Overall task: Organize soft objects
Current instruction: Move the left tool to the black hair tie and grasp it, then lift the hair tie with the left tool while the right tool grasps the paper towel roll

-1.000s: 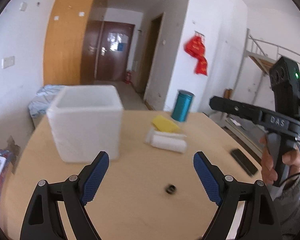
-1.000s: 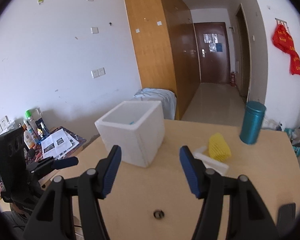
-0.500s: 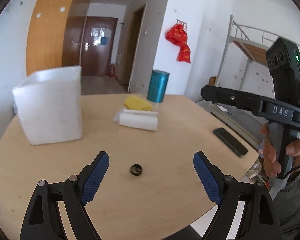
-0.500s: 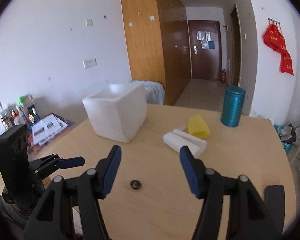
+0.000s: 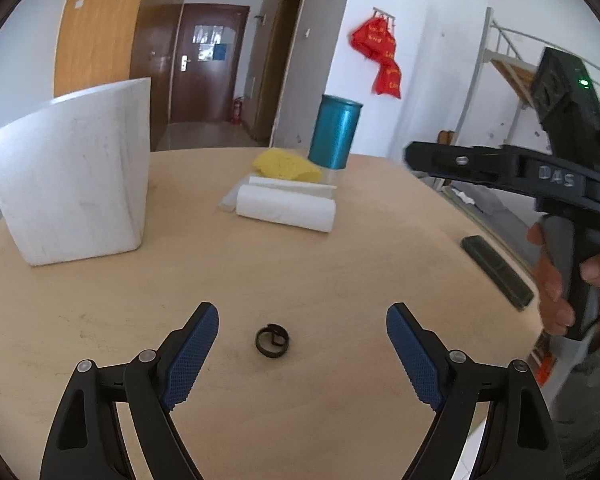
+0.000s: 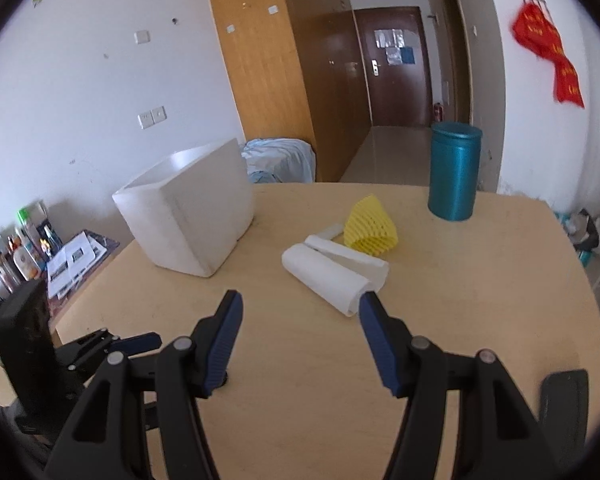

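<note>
A white foam roll (image 5: 286, 208) (image 6: 328, 280) lies mid-table with flat white foam strips (image 6: 354, 254) behind it and a yellow foam net (image 5: 286, 165) (image 6: 371, 229) beyond. A white foam box (image 5: 74, 178) (image 6: 192, 220) stands open-topped to the left. My left gripper (image 5: 302, 346) is open and empty, low over the table's near part. My right gripper (image 6: 300, 336) is open and empty, just short of the roll; in the left wrist view it (image 5: 416, 158) is seen side-on at the right.
A teal canister (image 5: 335, 137) (image 6: 454, 172) stands at the table's far side. A small black ring (image 5: 272, 341) lies between my left fingers. A black phone (image 5: 496, 270) lies near the right edge. A bunk bed (image 5: 520, 68) stands at the right.
Both grippers have come lower and closer to the table. The roll, net and box look nearer. Both jaws stayed open.
</note>
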A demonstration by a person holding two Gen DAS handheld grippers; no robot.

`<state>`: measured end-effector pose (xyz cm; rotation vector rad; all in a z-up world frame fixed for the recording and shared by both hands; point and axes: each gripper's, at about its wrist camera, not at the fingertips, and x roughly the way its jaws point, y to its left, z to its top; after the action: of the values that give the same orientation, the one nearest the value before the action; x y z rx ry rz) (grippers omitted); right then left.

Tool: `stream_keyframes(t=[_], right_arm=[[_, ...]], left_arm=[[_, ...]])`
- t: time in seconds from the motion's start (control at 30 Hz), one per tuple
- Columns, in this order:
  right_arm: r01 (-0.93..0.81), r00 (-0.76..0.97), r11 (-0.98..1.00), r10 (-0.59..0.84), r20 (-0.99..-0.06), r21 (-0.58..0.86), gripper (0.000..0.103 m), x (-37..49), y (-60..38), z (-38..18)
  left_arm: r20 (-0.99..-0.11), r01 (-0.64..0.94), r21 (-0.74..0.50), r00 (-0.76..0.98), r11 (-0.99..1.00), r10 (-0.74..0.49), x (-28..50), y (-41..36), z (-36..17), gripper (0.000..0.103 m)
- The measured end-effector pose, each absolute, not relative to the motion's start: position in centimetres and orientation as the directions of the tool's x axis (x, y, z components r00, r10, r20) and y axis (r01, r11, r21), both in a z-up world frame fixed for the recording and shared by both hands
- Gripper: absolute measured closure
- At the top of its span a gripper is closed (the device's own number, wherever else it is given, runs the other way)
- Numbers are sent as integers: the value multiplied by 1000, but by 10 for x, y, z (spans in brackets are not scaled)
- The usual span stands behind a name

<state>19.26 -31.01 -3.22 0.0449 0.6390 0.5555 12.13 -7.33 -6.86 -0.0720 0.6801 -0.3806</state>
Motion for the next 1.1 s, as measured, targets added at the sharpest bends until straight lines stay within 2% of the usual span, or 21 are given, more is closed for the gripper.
stream_keyframes(t=[0.1,0.2,0.37,0.7,0.77,0.83,1.0,1.07,1.1], right_arm=[[-491,657,854,492,-571,170,38,193,-307,-36],[-479,654,864,468,-595,154,38,202,-308,-43],[-462,641,857,500,-582,228,38,210,-327,-48],[-472,614,851,506,-605,231,38,224,-325,-58],[-483,596,846,506,-624,225,38,231,-320,-63],[-492,589,848,491,-642,197,38,238,-312,-69],[-518,558,841,472,-682,159,38,254,-300,-81],[-525,540,835,475,-694,163,38,261,-296,-85],[-526,539,836,472,-698,159,38,262,-294,-86]], left_arm=[[-622,310,-180,699,933,-353,130,-76,-75,18],[-645,292,-184,685,938,-340,136,-79,-82,23],[-694,282,-179,643,943,-324,148,-87,-98,45],[-725,246,-125,639,961,-257,151,-93,-108,47],[-730,237,-118,638,964,-246,151,-91,-109,52],[-739,229,-117,630,967,-238,153,-91,-113,53],[-735,217,-96,643,972,-216,157,-90,-115,64],[-735,215,-88,646,973,-209,158,-89,-115,80],[-734,214,-92,645,972,-212,159,-87,-115,80]])
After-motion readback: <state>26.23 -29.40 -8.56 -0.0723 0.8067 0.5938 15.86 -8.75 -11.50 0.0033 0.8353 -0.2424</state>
